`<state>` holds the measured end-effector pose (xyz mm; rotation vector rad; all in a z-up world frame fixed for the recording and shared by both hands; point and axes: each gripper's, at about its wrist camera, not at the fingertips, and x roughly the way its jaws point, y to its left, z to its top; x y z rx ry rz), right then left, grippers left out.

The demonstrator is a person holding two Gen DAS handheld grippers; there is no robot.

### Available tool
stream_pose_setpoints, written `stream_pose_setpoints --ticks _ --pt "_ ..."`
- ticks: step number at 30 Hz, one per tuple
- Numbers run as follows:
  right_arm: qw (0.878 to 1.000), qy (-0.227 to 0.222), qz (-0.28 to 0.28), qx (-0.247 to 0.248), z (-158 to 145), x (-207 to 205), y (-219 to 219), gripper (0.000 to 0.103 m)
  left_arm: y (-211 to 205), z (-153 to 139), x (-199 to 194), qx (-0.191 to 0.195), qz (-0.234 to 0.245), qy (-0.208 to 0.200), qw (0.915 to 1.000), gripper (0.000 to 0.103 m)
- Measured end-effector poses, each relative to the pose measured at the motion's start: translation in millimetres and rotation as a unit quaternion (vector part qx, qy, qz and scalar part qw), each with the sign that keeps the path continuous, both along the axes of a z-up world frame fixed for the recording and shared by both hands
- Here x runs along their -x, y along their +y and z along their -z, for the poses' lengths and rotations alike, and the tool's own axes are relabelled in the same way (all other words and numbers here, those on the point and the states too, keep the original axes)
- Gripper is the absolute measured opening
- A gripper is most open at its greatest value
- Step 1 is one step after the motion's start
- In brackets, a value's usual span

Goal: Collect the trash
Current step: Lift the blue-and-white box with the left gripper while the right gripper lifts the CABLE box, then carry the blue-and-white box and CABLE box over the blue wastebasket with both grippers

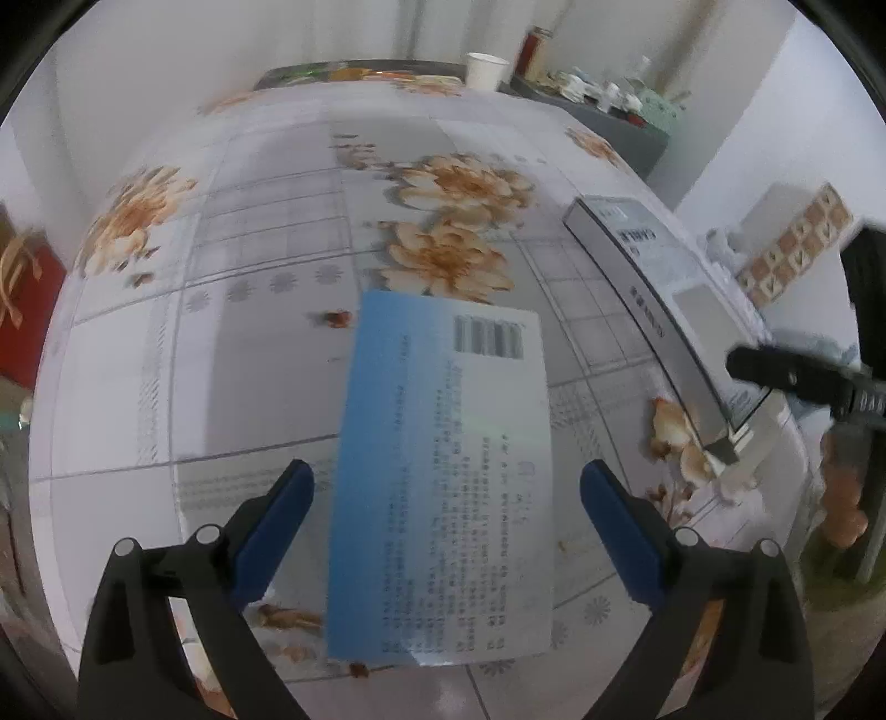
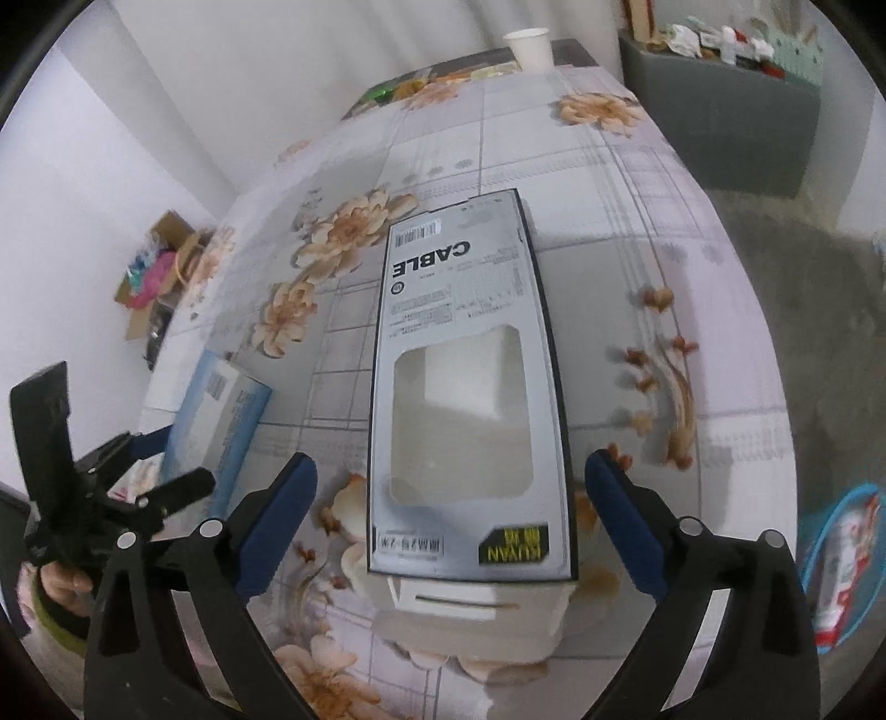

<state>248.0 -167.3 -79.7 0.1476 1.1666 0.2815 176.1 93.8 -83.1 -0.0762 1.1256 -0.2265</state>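
A flat blue-and-white box with a barcode lies on the floral tablecloth, sticking out over the near table edge. My left gripper is open around its near part, with a gap at each blue pad. A long grey "CABLE" box with a cut-out window lies to the right, its white inner tray poking out toward me. My right gripper is open astride its near end, pads clear of the sides. The cable box also shows in the left wrist view, and the blue box in the right wrist view.
A white paper cup stands at the table's far edge. A grey cabinet topped with clutter is beyond the far right corner. A blue-rimmed bin holding packaging sits on the floor at right. A cardboard box stands by the left wall.
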Motion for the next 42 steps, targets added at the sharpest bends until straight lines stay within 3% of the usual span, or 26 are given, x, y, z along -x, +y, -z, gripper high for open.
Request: stream_pose_setpoints --ticks 7,13,16,21,25,30,42 --pt "0.996 -0.019 -0.016 0.091 8.6 -11.7 20.3 0.093 -15.3 8.1 4.6 -0.030 0.007 -0.025 0.9992 0.095" --pt "0.991 -0.029 -0.019 0.127 19.5 -14.9 26.8 0.093 -27.4 11.7 10.2 -0.062 0.019 -0.044 0.9969 0.093" --pt "0.990 -0.036 -0.019 0.134 20.6 -13.5 28.4 0.093 -29.2 12.5 11.7 -0.072 0.019 -0.051 0.9960 0.091" --pt "0.988 -0.046 -0.019 0.147 18.2 -10.0 27.2 0.079 -27.7 12.1 13.2 -0.079 0.006 -0.058 0.9952 0.084" --pt "0.988 -0.051 -0.019 0.145 18.6 -9.6 26.3 0.078 -28.1 12.3 14.0 -0.079 0.003 -0.062 0.9949 0.082" --pt "0.988 -0.056 -0.017 0.142 16.4 -7.3 25.9 0.077 -27.0 9.3 13.7 -0.080 -0.007 -0.063 0.9948 0.069" --pt "0.990 -0.060 -0.007 0.128 7.4 -0.2 19.1 0.077 -28.1 8.3 16.2 -0.079 -0.004 -0.065 0.9947 0.069"
